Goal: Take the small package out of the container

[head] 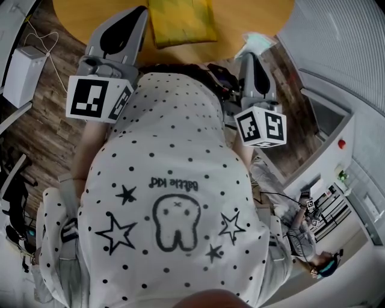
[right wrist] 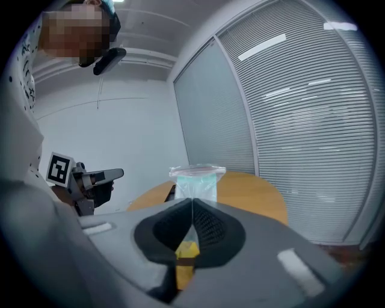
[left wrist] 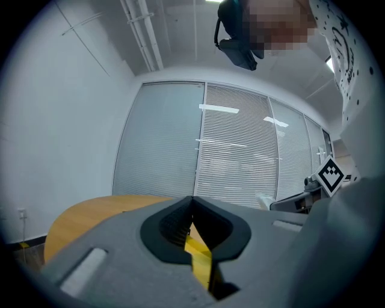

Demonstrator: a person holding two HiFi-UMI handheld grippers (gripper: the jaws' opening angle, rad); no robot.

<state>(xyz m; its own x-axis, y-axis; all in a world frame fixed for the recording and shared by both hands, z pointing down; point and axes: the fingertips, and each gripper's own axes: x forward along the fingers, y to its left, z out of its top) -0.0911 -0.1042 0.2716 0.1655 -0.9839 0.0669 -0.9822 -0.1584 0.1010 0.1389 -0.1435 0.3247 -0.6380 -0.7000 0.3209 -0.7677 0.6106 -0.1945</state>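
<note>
**Package looks out of the container; only the set-down seems left**

The small package, a clear teal-tinted bag with a zip strip along its top, stands up from the tips of the right gripper and touches nothing else. The removal itself therefore looks done. In the head view the package hangs by the edge of the round wooden surface. It is apart from what appears to be the flat yellow container, which lies farther in. What seems left is to put the package down, and the pictures do not show where.

The right jaws are closed tight on the package's lower edge, with the film pinched between the pads. The left gripper has its jaws together at the tips, with nothing standing up between them. A strip of yellow shows through the slit below. Whether that is the container seen beyond or an edge being held cannot be told. In the head view the left gripper's nose sits just beside the container's left edge.
</note>
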